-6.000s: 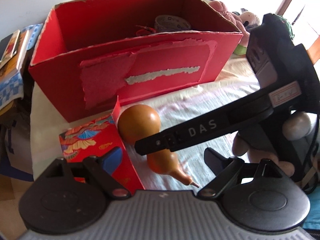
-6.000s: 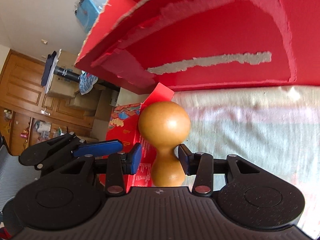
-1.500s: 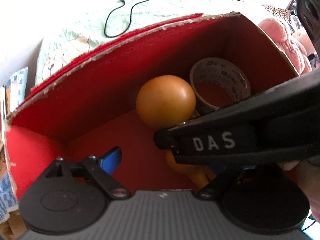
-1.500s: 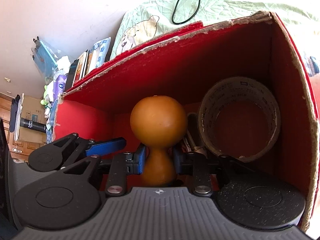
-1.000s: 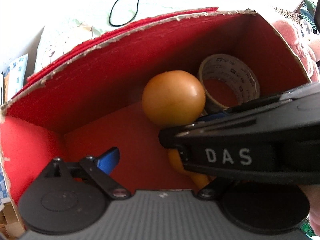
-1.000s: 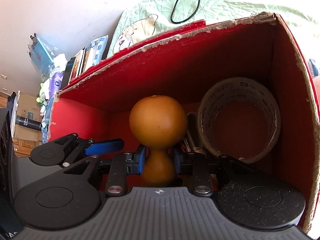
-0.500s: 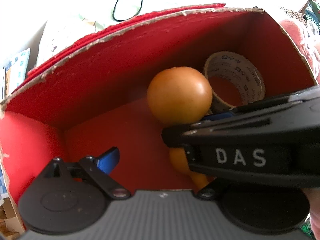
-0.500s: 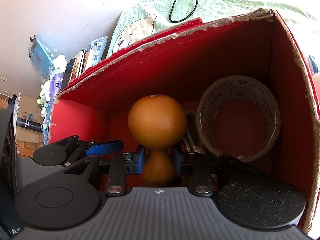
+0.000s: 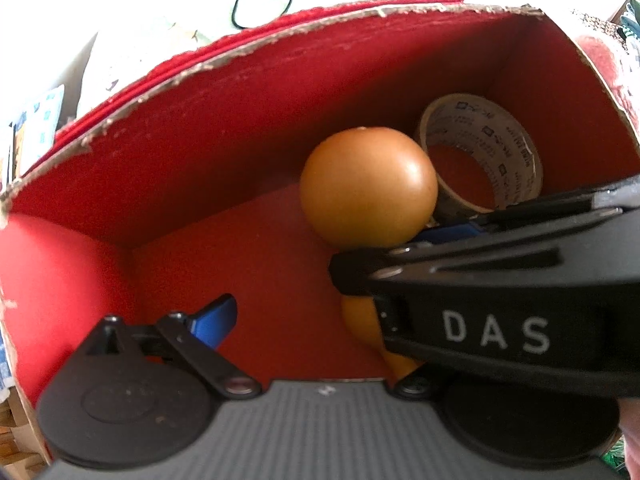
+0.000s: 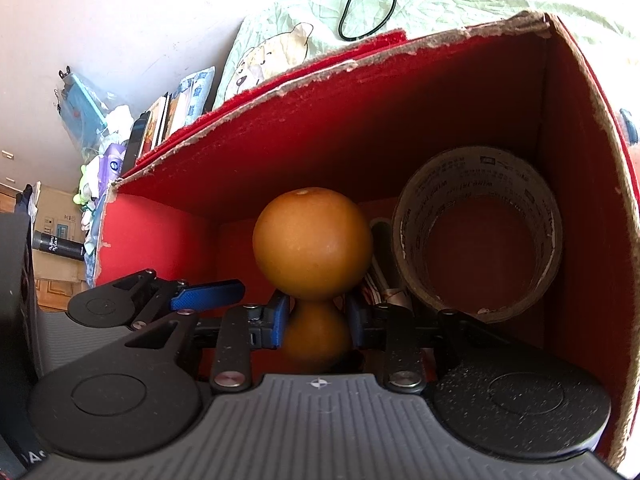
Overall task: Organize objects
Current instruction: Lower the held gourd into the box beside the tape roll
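Observation:
A brown gourd (image 9: 368,184) hangs inside the red cardboard box (image 9: 240,120), big bulb forward. My right gripper (image 10: 318,316) is shut on the gourd (image 10: 312,240) at its narrow neck. In the left wrist view the right gripper's black body (image 9: 492,332) crosses in front and covers the neck. My left gripper (image 9: 304,332) hovers open over the box floor, holding nothing; only its blue left fingertip (image 9: 216,318) shows, the other finger is hidden. A roll of tape (image 10: 480,168) stands in the box (image 10: 400,120) right of the gourd.
A pale object (image 10: 384,280) lies between gourd and tape roll (image 9: 480,120), mostly hidden. Behind the box, a black cable (image 10: 360,0) lies on a light green sheet. Books (image 10: 160,120) stand at the left. A pink plush toy (image 9: 600,52) sits right of the box.
Six seconds ago the gourd lay on the sheet in front of the box; now the right gripper holds it inside. Over the last second both grippers moved slightly further in.

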### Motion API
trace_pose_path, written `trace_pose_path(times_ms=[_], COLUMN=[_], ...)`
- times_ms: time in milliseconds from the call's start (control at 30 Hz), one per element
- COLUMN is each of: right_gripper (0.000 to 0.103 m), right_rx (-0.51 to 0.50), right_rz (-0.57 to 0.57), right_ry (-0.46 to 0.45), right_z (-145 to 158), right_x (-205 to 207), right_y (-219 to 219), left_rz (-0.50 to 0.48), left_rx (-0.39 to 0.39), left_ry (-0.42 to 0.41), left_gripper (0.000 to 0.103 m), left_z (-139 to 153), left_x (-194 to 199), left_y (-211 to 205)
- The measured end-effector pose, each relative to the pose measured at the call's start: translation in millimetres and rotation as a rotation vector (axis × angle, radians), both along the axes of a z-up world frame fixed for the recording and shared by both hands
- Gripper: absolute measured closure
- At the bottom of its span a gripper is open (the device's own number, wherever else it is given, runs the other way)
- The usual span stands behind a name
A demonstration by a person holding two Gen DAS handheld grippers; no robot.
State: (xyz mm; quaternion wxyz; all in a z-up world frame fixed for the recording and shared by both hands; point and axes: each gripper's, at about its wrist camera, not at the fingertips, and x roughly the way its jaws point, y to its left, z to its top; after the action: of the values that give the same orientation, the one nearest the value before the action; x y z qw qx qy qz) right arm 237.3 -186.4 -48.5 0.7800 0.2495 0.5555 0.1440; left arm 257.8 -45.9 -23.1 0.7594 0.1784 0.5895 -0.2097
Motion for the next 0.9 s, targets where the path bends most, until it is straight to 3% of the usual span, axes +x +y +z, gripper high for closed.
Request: trace_pose_path(times_ms=[900], right_gripper=[0.072], right_rx=[0.017], right_rz=[-0.01], right_ry=[-0.001], right_z=[1.0], right_x=[1.6], right_y=[4.1], left_rz=[0.017], left_rx=[0.022], left_ry=[-0.008], left_gripper=[0.004], left_z=[10.7], left_x=[-5.6], left_y=[5.6])
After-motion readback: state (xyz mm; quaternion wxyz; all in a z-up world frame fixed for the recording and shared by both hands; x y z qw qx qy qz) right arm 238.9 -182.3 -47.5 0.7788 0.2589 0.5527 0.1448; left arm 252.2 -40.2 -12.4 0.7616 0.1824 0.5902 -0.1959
